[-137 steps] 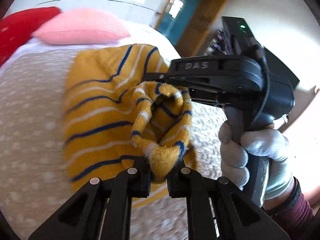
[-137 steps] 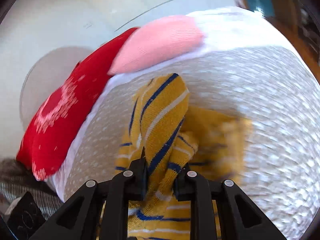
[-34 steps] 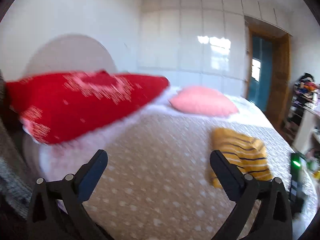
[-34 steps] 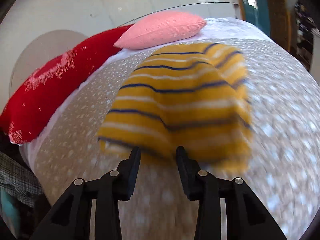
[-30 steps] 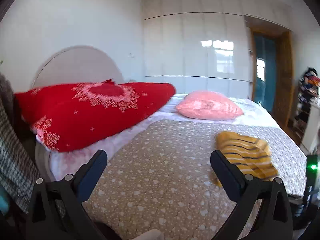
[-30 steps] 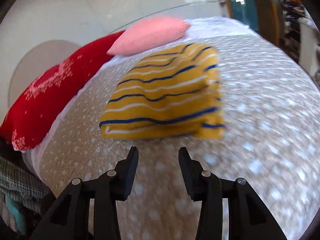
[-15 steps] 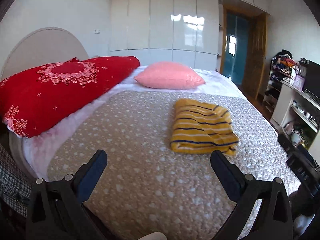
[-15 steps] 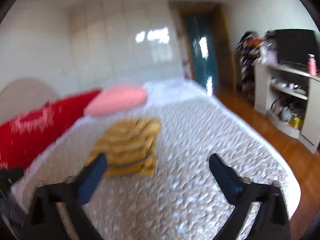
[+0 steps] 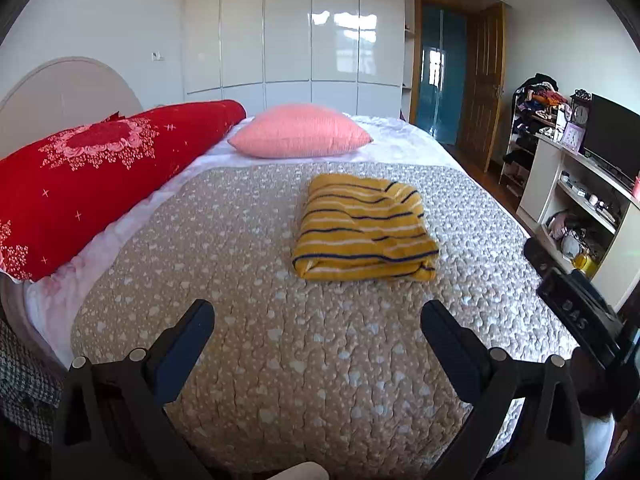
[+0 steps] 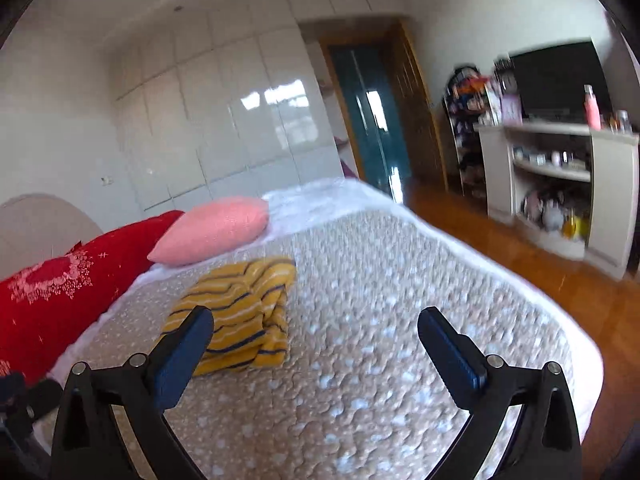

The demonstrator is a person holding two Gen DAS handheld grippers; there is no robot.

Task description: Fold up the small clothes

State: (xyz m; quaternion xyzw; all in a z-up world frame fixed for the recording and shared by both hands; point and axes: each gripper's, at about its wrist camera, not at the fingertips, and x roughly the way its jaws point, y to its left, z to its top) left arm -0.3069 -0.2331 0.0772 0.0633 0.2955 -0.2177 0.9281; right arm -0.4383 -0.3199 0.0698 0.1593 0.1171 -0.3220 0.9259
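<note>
We find the sweater (image 9: pixel 365 229) lying folded into a compact block on the bed (image 9: pixel 280 340), resting flat on the quilt, just this side of the pink pillow (image 9: pixel 300 136) and apart from it, with the red pillow (image 9: pixel 92 172) well off to the left. Both tools are clear of the cloth. The left gripper (image 9: pixel 318 332) stands wide, its fingers spread with bare quilt between them and nothing held; the right gripper (image 10: pixel 316 340) is likewise wide and empty. The relation that governs any further move is this: in the left wrist view the sweater lies ahead and slightly right of that gripper's centre line, well apart from the fingertips, its long axis running from near to far and its thick folded edge turned toward us. In the right wrist view the same block lies ahead and to the left, partly behind that gripper's left finger (image 10: pixel 184 350), and the view is turned toward the room's right side, where a shelf unit (image 10: pixel 560 184) stands. We judge the left gripper to be the more squarely aimed at the garment; which of the two is nearer we cannot tell, as both views show it at a similar remove. We judge the fold on this piece complete, though the far corner looks somewhat rumpled in the right wrist view, which is blurred. We see no other garment on the bed.
</note>
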